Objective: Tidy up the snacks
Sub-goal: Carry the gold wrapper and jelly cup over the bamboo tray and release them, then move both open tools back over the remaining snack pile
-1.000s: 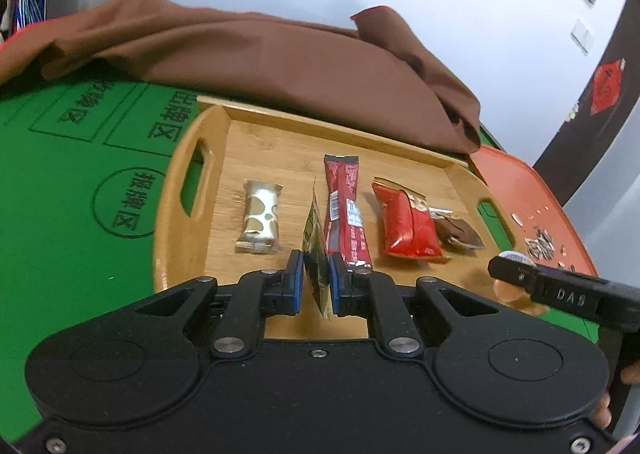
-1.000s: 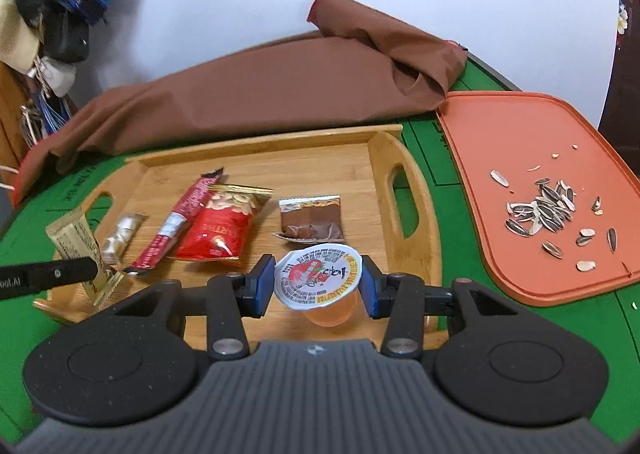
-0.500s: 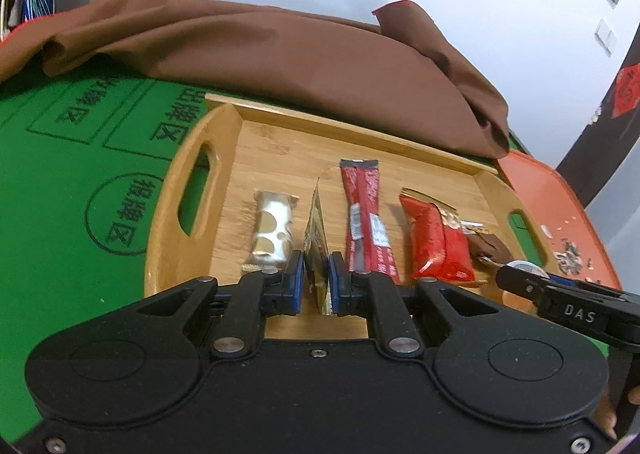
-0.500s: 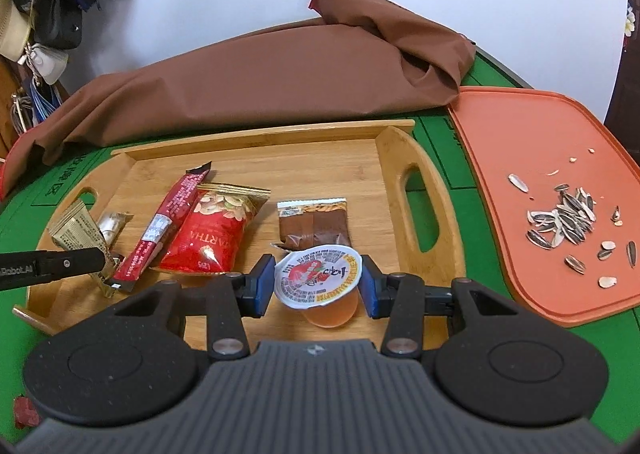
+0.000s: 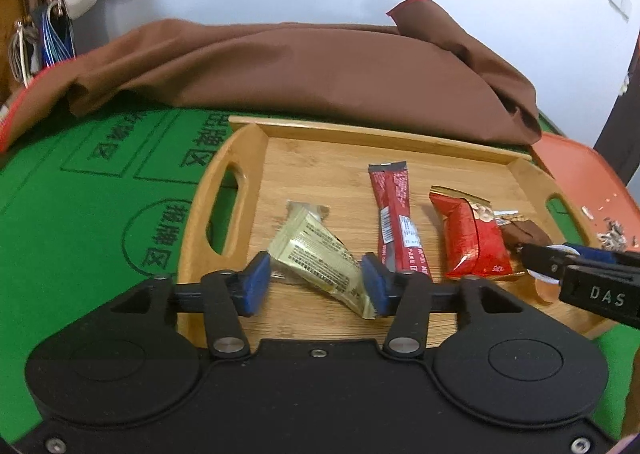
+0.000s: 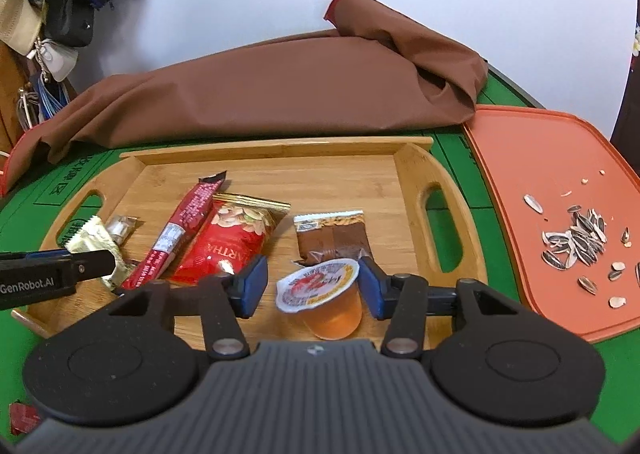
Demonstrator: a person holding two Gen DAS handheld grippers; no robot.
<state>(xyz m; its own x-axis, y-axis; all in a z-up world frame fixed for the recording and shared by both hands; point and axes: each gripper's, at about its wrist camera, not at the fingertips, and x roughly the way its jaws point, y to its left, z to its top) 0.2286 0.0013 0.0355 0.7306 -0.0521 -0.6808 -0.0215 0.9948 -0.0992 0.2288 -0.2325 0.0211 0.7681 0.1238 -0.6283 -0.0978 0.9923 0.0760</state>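
A bamboo tray (image 5: 240, 157) (image 6: 412, 165) holds the snacks. My left gripper (image 5: 316, 284) is opening; a gold packet (image 5: 316, 254) lies tilted between its blue pads, free of the left pad and near the right one. My right gripper (image 6: 308, 286) is opening too, with an orange jelly cup (image 6: 320, 290) leaning between its pads, close to the right pad. On the tray lie a red stick pack (image 5: 396, 221) (image 6: 180, 234), a red nut bag (image 5: 468, 238) (image 6: 228, 242), a brown wafer pack (image 6: 332, 238) and a small silver candy (image 6: 120, 225).
A brown cloth (image 5: 320, 73) (image 6: 280, 85) is heaped behind the tray on the green felt table (image 5: 80, 193). An orange board (image 6: 540, 173) with sunflower seeds (image 6: 576, 242) lies to the right. Bags and cables hang at the far left (image 6: 60, 13).
Both grippers have opened. The gold packet, held upright before, has dropped flat and tilted on the tray. The jelly cup has slipped from the right pads and leans on the tray.
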